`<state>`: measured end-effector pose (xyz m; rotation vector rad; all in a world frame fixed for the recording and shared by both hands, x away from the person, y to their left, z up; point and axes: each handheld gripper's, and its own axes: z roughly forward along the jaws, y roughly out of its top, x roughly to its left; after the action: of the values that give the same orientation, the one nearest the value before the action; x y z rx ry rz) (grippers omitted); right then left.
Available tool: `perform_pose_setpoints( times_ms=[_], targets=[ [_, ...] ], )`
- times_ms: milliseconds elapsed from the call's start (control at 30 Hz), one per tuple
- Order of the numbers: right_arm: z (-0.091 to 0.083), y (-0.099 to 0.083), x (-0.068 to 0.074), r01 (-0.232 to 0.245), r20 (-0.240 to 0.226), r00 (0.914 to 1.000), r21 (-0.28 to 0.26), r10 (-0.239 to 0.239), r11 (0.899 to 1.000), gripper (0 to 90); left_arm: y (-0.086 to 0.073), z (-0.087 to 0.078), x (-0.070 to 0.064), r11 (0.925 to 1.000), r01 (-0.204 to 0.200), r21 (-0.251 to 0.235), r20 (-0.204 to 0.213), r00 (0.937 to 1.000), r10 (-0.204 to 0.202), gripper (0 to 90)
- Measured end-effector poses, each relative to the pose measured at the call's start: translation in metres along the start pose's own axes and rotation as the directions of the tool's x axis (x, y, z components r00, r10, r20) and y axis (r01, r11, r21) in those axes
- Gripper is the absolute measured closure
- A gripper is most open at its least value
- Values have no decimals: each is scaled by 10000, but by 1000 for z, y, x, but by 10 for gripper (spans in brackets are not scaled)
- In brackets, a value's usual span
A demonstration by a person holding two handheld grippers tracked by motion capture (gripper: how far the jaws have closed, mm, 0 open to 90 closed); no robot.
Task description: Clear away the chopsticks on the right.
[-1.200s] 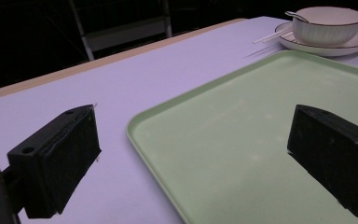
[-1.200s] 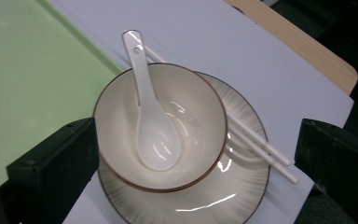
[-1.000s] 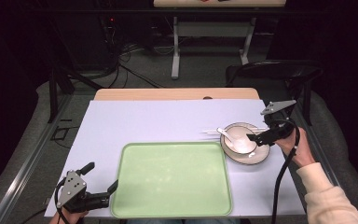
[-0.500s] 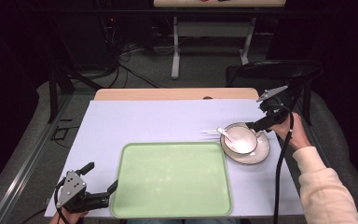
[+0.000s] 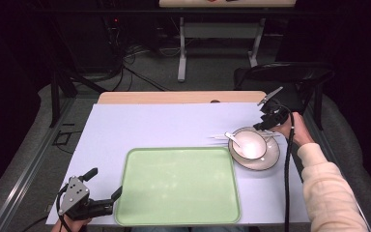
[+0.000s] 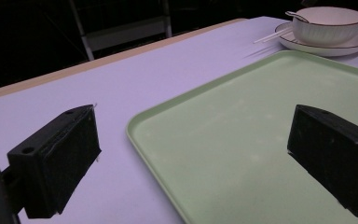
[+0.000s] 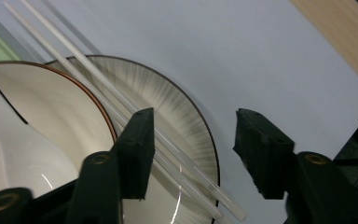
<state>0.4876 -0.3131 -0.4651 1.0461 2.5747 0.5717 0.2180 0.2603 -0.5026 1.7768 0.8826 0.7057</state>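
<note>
Your right hand-held gripper (image 7: pixel 191 154) hangs over the chopsticks (image 7: pixel 121 107), jaws apart, gripping nothing. The chopsticks lie flat across the plate's (image 7: pixel 186 121) far rim, beside the bowl (image 7: pixel 51 107), long axis crosswise, tips toward the table's left. Your left hand-held gripper (image 6: pixel 191 158) gapes at the tray (image 6: pixel 242 140).

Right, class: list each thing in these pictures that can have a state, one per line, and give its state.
Left tool: open, jaws either side of the tray's near left edge.
Right tool: open, above the chopsticks.
Tray: empty, flat on the table.
Bowl: upright on the plate, spoon inside.
Plate: flat, under the bowl.
Spoon: resting in the bowl.
Chopsticks: lying across the plate's rim.
</note>
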Motion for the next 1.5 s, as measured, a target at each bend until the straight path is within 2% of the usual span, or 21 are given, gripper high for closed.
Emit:
perform_pose_setpoints(
  times_ms=[67, 133, 233, 333, 467, 600, 667, 767, 833, 1133, 1333, 1500],
  targets=[
    [9, 2, 0, 192, -216, 9996, 394, -183, 9990, 565, 0, 0, 0, 10000, 1, 0, -2, 10000, -1, 20],
    [11, 2, 1, 70, -213, 9998, 527, -59, 9986, 599, 0, 0, 0, 10000, -3, -4, 9, 10000, 3, 20],
    [20, 3, 1, 195, -446, 9989, 899, -155, 9958, 655, 0, 0, 0, 10000, 13, -14, 1, 10000, -13, 20],
    [23, 3, 0, 404, -658, 9972, 962, -341, 9945, 671, 0, 0, 0, 10000, 22, -11, 7, 10000, -22, 19],
    [27, 3, 1, 298, -726, 9971, 1199, -211, 9923, 716, 0, 0, 0, 10000, 5, -3, 0, 10000, -5, 19],
    [29, 3, 0, 466, -782, 9962, 1147, -377, 9923, 762, 0, 0, 0, 10000, 26, -10, 1, 10000, -26, 19],
    [29, 3, 1, 425, -841, 9959, 1198, -325, 9919, 766, 0, 0, 0, 10000, 13, -7, -8, 10000, -14, 19],
    [30, 4, 1, 731, -908, 9939, 1171, -626, 9904, 764, 0, 0, 0, 10000, -11, 6, 6, 10000, 11, 19],
    [33, 5, 2, 847, -983, 9925, 1310, -721, 9878, 752, 0, 0, 0, 10000, 16, -24, -38, 10000, -16, 19],
    [35, 7, 3, 1279, -1061, 9877, 1237, -1151, 9840, 742, 0, 0, 0, 10000, 14, -8, -13, 10000, -14, 19],
    [39, 8, 4, 1155, -1020, 9894, 1265, -1029, 9852, 714, 0, 0, 0, 10000, 14, -16, -16, 10000, -14, 19],
    [45, 7, 0, 1380, -879, 9881, 1398, -1266, 9805, 736, 0, 0, 0, 10000, 41, -19, -20, 10000, -41, 19]
  ],
)
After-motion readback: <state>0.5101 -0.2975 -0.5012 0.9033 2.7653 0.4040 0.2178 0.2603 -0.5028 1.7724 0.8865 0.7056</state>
